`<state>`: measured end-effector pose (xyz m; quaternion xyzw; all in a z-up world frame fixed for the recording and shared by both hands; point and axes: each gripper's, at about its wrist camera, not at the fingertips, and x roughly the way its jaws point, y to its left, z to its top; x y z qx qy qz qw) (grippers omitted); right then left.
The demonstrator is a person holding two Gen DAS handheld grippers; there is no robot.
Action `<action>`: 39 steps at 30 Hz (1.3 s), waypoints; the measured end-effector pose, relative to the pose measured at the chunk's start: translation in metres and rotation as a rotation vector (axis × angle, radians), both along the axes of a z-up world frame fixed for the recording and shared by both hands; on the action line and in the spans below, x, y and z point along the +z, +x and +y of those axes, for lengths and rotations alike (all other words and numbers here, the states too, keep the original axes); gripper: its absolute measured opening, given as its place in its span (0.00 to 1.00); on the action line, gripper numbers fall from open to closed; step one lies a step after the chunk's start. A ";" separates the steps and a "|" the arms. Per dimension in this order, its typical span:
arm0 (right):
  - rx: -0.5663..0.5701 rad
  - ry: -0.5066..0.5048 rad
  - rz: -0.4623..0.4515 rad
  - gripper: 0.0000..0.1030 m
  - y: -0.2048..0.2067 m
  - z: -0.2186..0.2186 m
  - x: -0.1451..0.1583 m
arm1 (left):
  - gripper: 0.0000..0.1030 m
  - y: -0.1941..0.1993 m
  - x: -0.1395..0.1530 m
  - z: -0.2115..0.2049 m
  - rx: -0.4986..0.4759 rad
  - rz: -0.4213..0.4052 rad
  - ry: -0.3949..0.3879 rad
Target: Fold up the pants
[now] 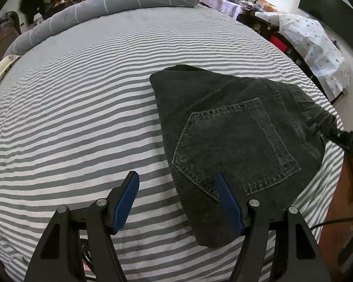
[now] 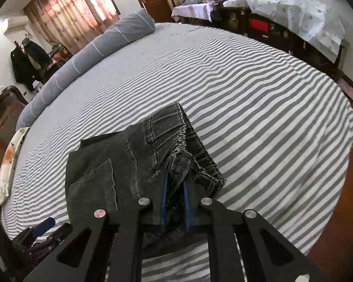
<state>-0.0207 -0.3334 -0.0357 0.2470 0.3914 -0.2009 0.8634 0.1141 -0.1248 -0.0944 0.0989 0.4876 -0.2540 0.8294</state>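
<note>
Dark grey jeans (image 1: 235, 136) lie folded into a compact bundle on the striped bed (image 1: 94, 94), back pocket up. My left gripper (image 1: 178, 178) is open and empty, its right finger over the near edge of the jeans. My right gripper (image 2: 175, 181) is shut on the elastic waistband of the jeans (image 2: 176, 150), which bunches between its blue pads. In the left wrist view the right gripper (image 1: 336, 134) shows at the right edge, pinching the waistband corner.
A rolled grey duvet (image 1: 106, 4) lies along the far side of the bed. A cloth-covered cabinet (image 1: 317, 47) and a second bed stand to the right. Wooden floor (image 2: 341, 188) lies past the bed's right edge. A floral pillow (image 2: 9, 159) is at the left.
</note>
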 end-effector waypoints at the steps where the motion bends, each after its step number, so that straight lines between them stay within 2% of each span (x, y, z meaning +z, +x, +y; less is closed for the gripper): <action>1: -0.004 -0.003 0.006 0.09 -0.004 0.000 -0.001 | 0.67 -0.001 0.000 -0.001 -0.007 -0.001 0.000; 9: -0.034 0.018 0.117 0.09 -0.001 -0.018 -0.046 | 0.67 -0.008 -0.011 -0.010 -0.056 0.007 0.028; 17: -0.005 0.039 0.126 0.12 0.003 -0.027 -0.049 | 0.67 -0.008 -0.029 -0.020 -0.068 0.053 0.050; 18: -0.004 0.043 0.123 0.16 0.003 -0.027 -0.049 | 0.67 -0.007 -0.030 -0.021 -0.068 0.055 0.054; 19: 0.002 0.047 0.121 0.27 0.003 -0.028 -0.048 | 0.67 -0.007 -0.030 -0.021 -0.070 0.056 0.054; 21: 0.012 0.024 0.134 0.39 0.004 -0.026 -0.045 | 0.67 -0.007 -0.025 -0.018 -0.068 0.055 0.042; 22: 0.021 0.016 0.133 0.40 0.003 -0.025 -0.042 | 0.67 -0.006 -0.022 -0.016 -0.066 0.050 0.031; 24: 0.046 0.021 0.122 0.40 0.001 -0.024 -0.035 | 0.67 -0.003 -0.010 -0.010 -0.067 0.020 0.004; 27: 0.063 -0.024 0.083 0.40 0.000 -0.022 -0.019 | 0.67 0.006 0.005 -0.006 -0.059 -0.031 -0.024; 31: 0.128 -0.045 0.020 0.41 0.015 -0.020 -0.001 | 0.67 0.023 0.011 -0.016 -0.062 -0.048 -0.023; 35: 0.215 -0.048 0.026 0.39 0.048 -0.014 -0.003 | 0.67 0.041 0.013 -0.038 -0.074 -0.053 -0.018; 39: 0.245 -0.059 0.054 0.38 0.072 -0.010 -0.011 | 0.67 0.056 0.009 -0.057 -0.072 -0.038 -0.028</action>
